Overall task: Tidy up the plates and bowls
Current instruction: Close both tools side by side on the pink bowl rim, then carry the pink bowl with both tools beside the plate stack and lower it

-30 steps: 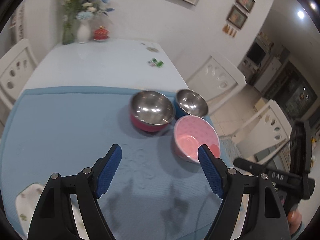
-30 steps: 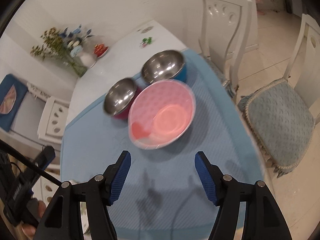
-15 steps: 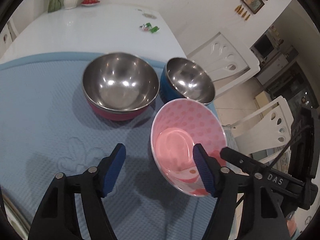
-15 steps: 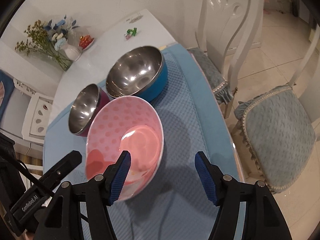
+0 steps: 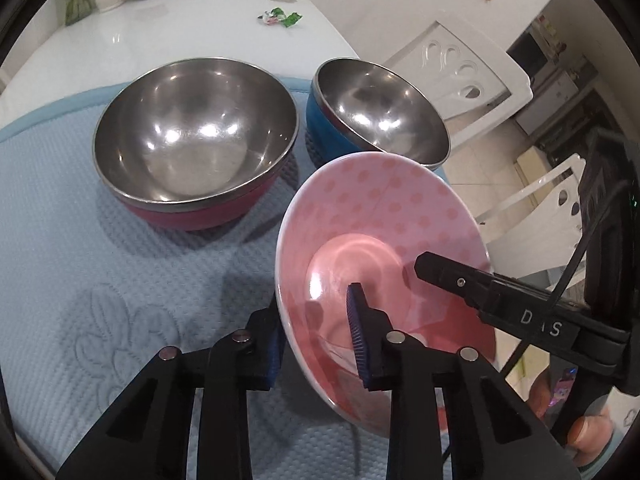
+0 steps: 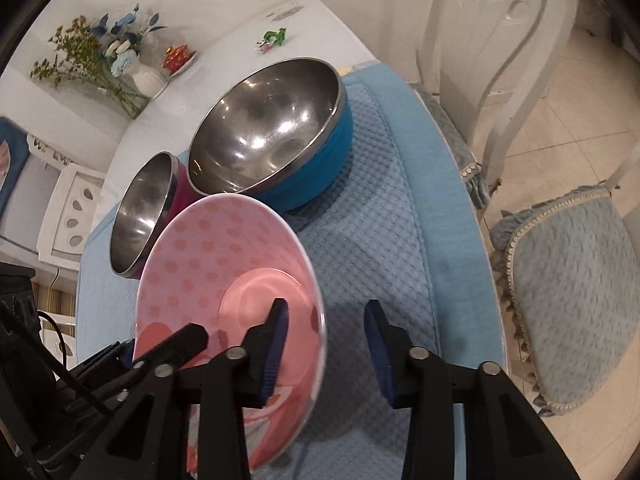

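A pink polka-dot bowl (image 5: 380, 220) sits on the blue mat, tilted. My left gripper (image 5: 316, 320) is shut on its near-left rim, one finger inside, one outside. My right gripper (image 6: 326, 344) straddles the bowl's (image 6: 224, 256) right rim, one finger inside and one outside with a gap, still open. Behind stand a steel bowl with a red outside (image 5: 192, 136) and a steel bowl with a blue outside (image 5: 376, 108); both also show in the right wrist view, the red one (image 6: 144, 212) and the blue one (image 6: 272, 136).
The blue mat (image 5: 100, 280) covers the near part of a white table (image 5: 168, 16). A vase of flowers (image 6: 132, 68), a small red dish (image 6: 178, 56) and candy wrappers (image 5: 280, 18) lie at the far end. White chairs (image 6: 500, 40) stand by the table's right edge.
Both grippers moved in on the pink bowl. The left gripper closed on its rim and the bowl tilted; the right gripper's fingers narrowed around the other rim.
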`<state>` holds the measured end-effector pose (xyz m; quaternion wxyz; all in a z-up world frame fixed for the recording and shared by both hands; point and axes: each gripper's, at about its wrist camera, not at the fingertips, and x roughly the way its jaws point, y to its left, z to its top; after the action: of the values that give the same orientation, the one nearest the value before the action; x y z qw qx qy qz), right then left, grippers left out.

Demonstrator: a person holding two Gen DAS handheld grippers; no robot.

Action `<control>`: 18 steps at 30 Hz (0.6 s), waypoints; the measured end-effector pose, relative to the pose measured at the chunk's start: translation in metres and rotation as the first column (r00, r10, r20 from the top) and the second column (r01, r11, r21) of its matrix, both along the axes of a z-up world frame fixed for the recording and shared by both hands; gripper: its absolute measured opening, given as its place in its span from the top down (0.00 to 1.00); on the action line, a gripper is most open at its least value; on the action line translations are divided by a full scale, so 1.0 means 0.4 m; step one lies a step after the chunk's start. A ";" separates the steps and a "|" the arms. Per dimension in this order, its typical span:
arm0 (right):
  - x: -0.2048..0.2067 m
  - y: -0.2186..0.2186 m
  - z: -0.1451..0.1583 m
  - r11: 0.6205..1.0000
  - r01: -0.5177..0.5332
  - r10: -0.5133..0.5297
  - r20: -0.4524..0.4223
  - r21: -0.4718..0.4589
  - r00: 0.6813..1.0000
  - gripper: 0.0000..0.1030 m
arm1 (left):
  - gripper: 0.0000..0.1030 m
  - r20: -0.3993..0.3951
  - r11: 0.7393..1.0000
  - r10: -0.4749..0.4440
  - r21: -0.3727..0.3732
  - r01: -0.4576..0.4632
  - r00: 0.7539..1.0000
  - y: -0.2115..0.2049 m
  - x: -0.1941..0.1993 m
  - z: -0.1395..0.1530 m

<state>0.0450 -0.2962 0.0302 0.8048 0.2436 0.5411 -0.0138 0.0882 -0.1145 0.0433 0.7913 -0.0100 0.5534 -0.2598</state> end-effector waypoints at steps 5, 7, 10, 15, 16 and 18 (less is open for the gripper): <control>-0.004 0.018 -0.006 1.000 -0.027 0.027 -0.009 0.003 1.000 0.80 | 0.80 0.014 1.000 -0.026 0.002 0.026 1.000 -0.004 -0.004 0.002; -0.012 0.030 0.003 0.999 -0.033 0.032 -0.012 -0.031 0.999 0.80 | 0.80 0.019 1.000 -0.027 0.006 0.027 0.999 -0.001 -0.010 0.008; -0.036 0.040 0.029 1.000 -0.023 0.023 -0.014 -0.014 1.000 0.80 | 0.80 0.023 1.000 -0.015 -0.005 0.016 1.000 0.015 -0.025 0.024; -0.086 0.073 0.095 1.000 -0.011 0.011 -0.008 -0.007 1.000 0.79 | 0.80 0.045 0.999 0.012 -0.040 -0.011 0.999 0.053 -0.084 0.085; -0.101 0.084 0.112 1.000 -0.011 0.011 -0.003 -0.008 1.000 0.79 | 0.80 0.056 0.999 0.017 -0.044 -0.015 0.998 0.061 -0.098 0.100; -0.125 0.103 0.143 1.000 -0.013 0.014 0.006 -0.014 1.000 0.79 | 0.80 0.074 0.998 0.033 -0.053 -0.029 0.997 0.080 -0.127 0.133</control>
<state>-0.0050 -0.2549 0.0873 0.8083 0.2343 0.5400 -0.0114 0.0374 -0.0825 0.0964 0.8148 -0.0294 0.5162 -0.2622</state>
